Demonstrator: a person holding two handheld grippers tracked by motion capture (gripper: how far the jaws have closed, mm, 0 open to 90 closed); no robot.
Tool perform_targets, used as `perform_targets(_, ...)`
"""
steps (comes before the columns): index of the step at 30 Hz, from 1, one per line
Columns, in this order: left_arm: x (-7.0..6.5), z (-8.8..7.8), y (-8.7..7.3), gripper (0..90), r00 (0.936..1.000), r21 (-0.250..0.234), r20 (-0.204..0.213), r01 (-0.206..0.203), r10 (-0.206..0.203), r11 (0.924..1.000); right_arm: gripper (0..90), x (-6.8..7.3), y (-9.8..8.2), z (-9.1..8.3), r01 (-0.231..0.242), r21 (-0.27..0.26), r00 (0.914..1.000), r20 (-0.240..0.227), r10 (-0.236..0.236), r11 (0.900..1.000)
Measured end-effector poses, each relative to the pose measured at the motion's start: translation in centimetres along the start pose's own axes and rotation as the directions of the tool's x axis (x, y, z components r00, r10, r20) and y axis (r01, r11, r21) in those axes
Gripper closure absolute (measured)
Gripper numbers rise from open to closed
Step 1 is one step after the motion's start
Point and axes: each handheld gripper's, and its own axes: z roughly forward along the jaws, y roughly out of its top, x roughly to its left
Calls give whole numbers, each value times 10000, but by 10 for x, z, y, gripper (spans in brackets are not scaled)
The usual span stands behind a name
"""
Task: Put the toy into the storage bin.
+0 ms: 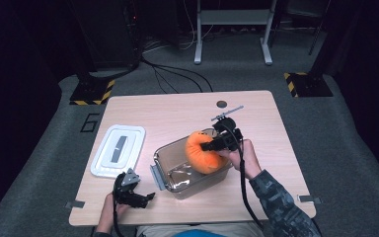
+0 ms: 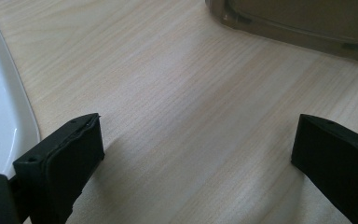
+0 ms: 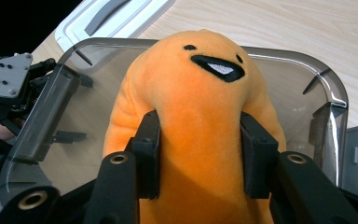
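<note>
Grey carpet (image 1: 355, 148), perhaps dim room

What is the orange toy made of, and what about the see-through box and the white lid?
The orange toy looks like soft plush: fuzzy, matte, and dented where the right gripper squeezes it. The box seems hard smoky clear plastic; the table shows through its glossy walls. The white lid is probably smooth plastic too, with a slight shine.

Lab or recording studio. Lone light wooden table (image 1: 187, 108) on grey carpet (image 1: 335, 148), surroundings dark. Black stands with yellow-black hazard-striped bases (image 1: 93, 92) at far left and far right. Cables (image 1: 170, 74) trail across floor; white metal frame (image 1: 233, 19) at far end.
</note>
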Motion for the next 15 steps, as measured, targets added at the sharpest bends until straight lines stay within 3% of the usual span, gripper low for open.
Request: perform_targets(15, 0, 0, 0, 18, 10000, 18, 7, 4, -4, 10000, 522, -6, -4, 14, -281, 357, 9996, 34, 280, 9990)
